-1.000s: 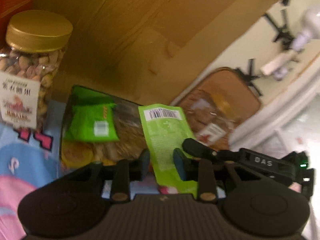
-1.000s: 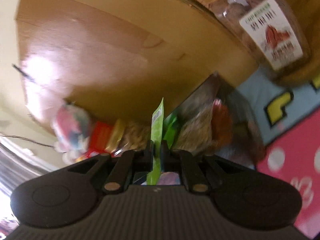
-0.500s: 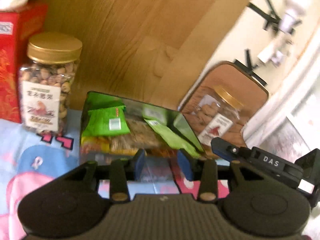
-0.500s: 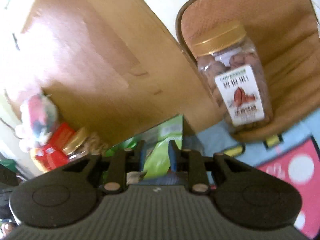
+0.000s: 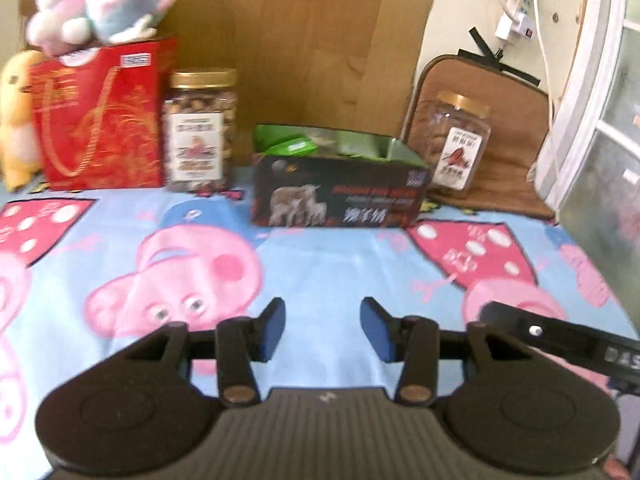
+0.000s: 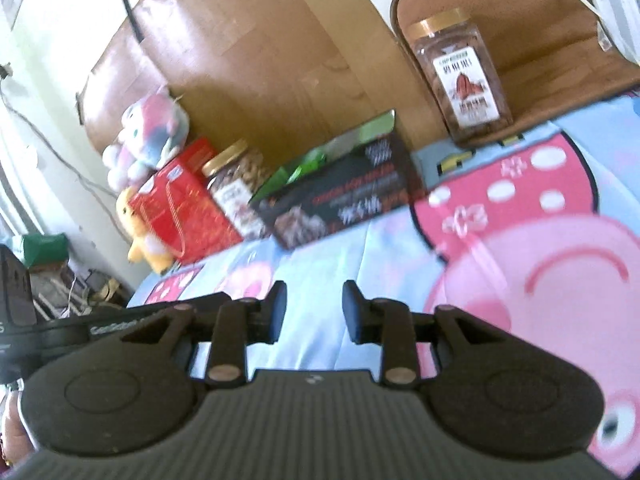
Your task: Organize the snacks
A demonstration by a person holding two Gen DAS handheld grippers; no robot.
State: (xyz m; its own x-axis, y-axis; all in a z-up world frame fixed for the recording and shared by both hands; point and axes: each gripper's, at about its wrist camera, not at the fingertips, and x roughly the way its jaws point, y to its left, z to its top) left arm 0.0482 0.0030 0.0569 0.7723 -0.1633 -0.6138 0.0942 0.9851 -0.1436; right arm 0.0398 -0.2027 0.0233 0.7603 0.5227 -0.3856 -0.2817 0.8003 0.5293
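A black open-topped box (image 5: 340,196) (image 6: 344,196) stands on the cartoon-print sheet and holds green snack packets (image 5: 288,142) (image 6: 308,162). A gold-lidded nut jar (image 5: 198,130) (image 6: 236,190) stands left of the box, and a second jar (image 5: 456,148) (image 6: 460,76) stands right of it on a brown cushion. My left gripper (image 5: 323,328) hovers over the sheet well short of the box, jaws opening, nothing between them. My right gripper (image 6: 314,312) is likewise back from the box, jaws opening and empty.
A red gift bag (image 5: 100,116) (image 6: 180,204) with plush toys (image 5: 100,0) beside and on it stands at the far left. A wooden board (image 5: 300,40) backs the row. A brown cushion (image 5: 500,120) leans at the right, next to white drawers (image 5: 600,160).
Both grippers have drawn back from the box toward the near side. The right gripper has let go of the green packet, which now lies in the box. Both pairs of jaws have widened.
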